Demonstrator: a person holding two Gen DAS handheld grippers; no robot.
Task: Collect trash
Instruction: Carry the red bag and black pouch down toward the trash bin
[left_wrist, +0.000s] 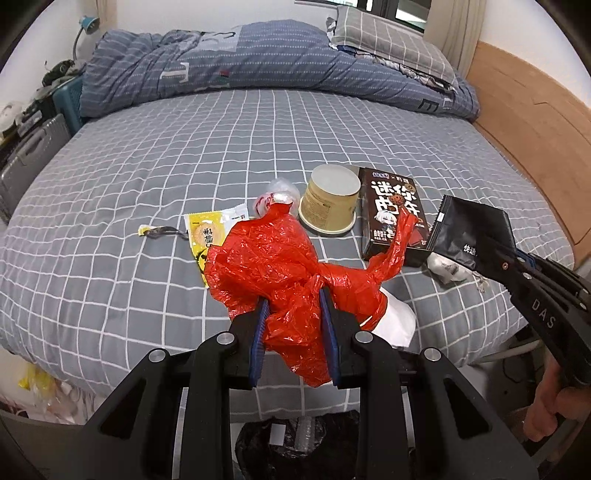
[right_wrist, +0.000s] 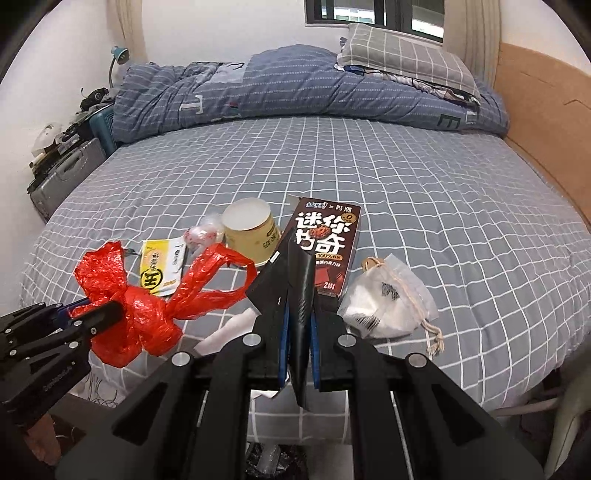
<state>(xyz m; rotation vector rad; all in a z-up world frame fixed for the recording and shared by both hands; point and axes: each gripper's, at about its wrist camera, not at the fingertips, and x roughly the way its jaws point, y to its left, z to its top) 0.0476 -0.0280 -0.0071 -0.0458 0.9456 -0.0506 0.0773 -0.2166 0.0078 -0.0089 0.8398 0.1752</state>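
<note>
The left gripper (left_wrist: 293, 321) pinches a crinkled red plastic bag (left_wrist: 273, 258) above the checked bed sheet (left_wrist: 147, 166); the right gripper (right_wrist: 298, 332) is pressed tight on a flat, glossy black pouch (right_wrist: 291, 280); a round paper cup (right_wrist: 251, 230) lies beyond.

Bag in my left jaws (left_wrist: 291, 314): red plastic bag (left_wrist: 273, 258), glossy.
Pouch in my right jaws (right_wrist: 298, 325): black pouch (right_wrist: 291, 288), white print.
Pads: blue on black.
Bed sheet (left_wrist: 221, 140): grey, white grid.
Quilt (left_wrist: 258, 62): blue-grey, pale stripes.
Cup (left_wrist: 330, 199): beige.
Box (right_wrist: 325, 243): dark brown, white lettering.
Sachet (right_wrist: 160, 267): yellow and white.
</note>
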